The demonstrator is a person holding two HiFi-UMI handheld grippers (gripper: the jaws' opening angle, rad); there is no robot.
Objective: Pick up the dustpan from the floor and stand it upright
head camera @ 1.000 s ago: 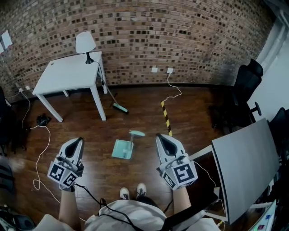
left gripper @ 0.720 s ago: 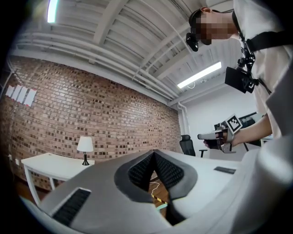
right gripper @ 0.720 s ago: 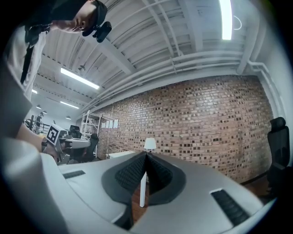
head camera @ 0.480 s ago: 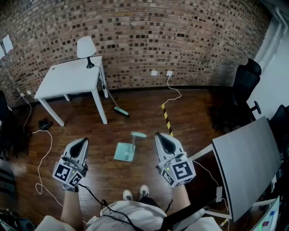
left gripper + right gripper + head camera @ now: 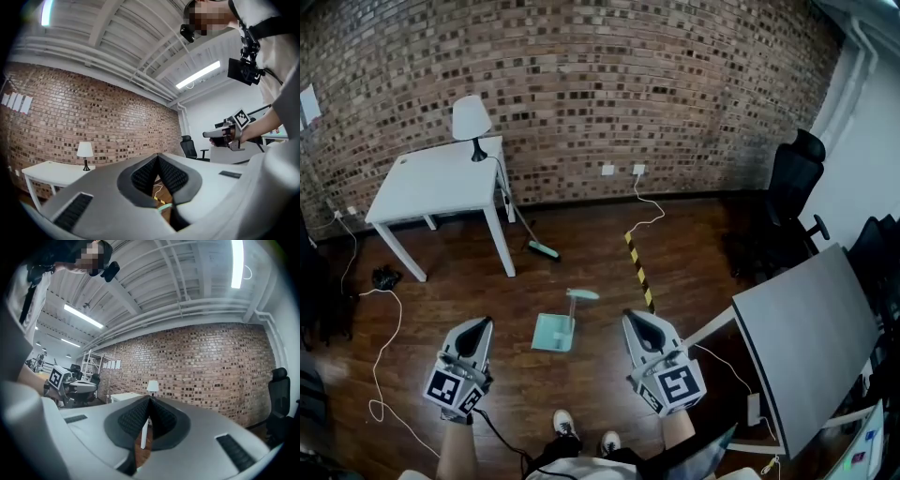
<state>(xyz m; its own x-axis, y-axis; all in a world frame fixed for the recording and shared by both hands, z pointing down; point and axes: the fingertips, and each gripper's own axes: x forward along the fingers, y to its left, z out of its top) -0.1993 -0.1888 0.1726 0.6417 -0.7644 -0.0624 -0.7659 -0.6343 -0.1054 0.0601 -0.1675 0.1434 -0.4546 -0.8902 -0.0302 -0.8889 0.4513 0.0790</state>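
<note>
A mint-green dustpan lies flat on the dark wooden floor, its handle pointing toward the brick wall. In the head view it lies between my two grippers, a little ahead of them. My left gripper is held level to the dustpan's left, shut and empty. To its right my right gripper is also shut with nothing between the jaws. Neither touches the dustpan. In the left gripper view a green sliver of the dustpan shows below the shut jaws. The right gripper view shows its jaws together.
A white table with a lamp stands at the back left, and a broom leans by its leg. Yellow-black tape and cables lie on the floor. A grey desk and black chairs stand at the right.
The view has shifted forward: the dustpan, table and wall sit slightly differently in the frame, and both grippers sit lower in it. Both stay shut and empty.
</note>
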